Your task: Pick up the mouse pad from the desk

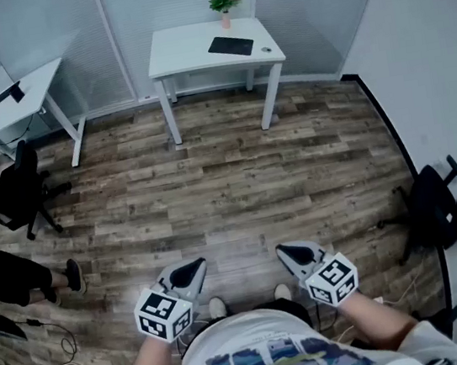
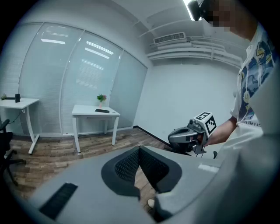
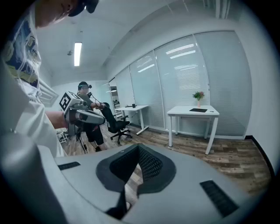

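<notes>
Black flat rectangular mouse pad point(image 1: 231, 46) lies on the white table point(image 1: 184, 56), well ahead of you; your left gripper point(image 1: 194, 268) and right gripper point(image 1: 291, 252) keep fingers closed, empty, right looks nearer.

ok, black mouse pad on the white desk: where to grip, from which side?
Probably the near long edge of the flat black rectangular mouse pad, toward its left corner, coming from the front of the white desk. It lies flat and thin, so only an edge offers a pinch; the small mouse sits to its right and the potted plant stands behind.
</notes>
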`<action>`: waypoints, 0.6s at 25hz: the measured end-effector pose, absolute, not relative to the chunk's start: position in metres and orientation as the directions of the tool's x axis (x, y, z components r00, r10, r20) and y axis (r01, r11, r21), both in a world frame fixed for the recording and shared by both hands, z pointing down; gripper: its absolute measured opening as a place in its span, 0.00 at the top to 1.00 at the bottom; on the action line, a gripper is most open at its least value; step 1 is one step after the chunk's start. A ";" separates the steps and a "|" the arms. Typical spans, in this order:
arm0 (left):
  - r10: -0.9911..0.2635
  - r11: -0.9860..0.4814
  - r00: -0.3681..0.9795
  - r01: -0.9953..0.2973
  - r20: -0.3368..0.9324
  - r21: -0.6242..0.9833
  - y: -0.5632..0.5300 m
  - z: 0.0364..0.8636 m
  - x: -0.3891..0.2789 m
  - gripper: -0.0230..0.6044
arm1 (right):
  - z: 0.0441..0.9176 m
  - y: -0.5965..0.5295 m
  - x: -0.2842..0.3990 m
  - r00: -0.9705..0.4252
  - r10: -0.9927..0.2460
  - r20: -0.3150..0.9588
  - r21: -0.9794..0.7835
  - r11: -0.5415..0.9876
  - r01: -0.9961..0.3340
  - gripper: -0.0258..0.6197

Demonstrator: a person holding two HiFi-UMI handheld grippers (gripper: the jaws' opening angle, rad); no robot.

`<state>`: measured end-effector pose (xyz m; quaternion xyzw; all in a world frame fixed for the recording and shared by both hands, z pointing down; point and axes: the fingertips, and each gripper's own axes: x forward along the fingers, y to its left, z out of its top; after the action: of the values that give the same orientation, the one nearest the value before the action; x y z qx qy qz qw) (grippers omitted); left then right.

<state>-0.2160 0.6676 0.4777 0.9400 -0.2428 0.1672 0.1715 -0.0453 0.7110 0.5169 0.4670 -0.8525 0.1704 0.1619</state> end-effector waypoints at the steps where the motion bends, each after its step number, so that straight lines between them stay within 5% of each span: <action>1: -0.393 -0.828 0.830 -0.507 0.396 0.239 0.665 0.478 -0.227 0.96 | 0.516 0.709 -0.056 -0.509 -0.742 0.436 -0.140 0.503 -0.853 0.96; 15: -0.308 -0.871 0.877 -0.416 0.369 0.261 0.632 0.482 -0.281 0.96 | 0.497 0.679 -0.122 -0.453 -0.794 0.405 -0.130 0.440 -0.888 0.96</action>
<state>-0.2807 0.6318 0.4823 0.9540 -0.1895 0.1601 0.1686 -0.1223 0.6794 0.4968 0.5029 -0.8364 0.1641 0.1435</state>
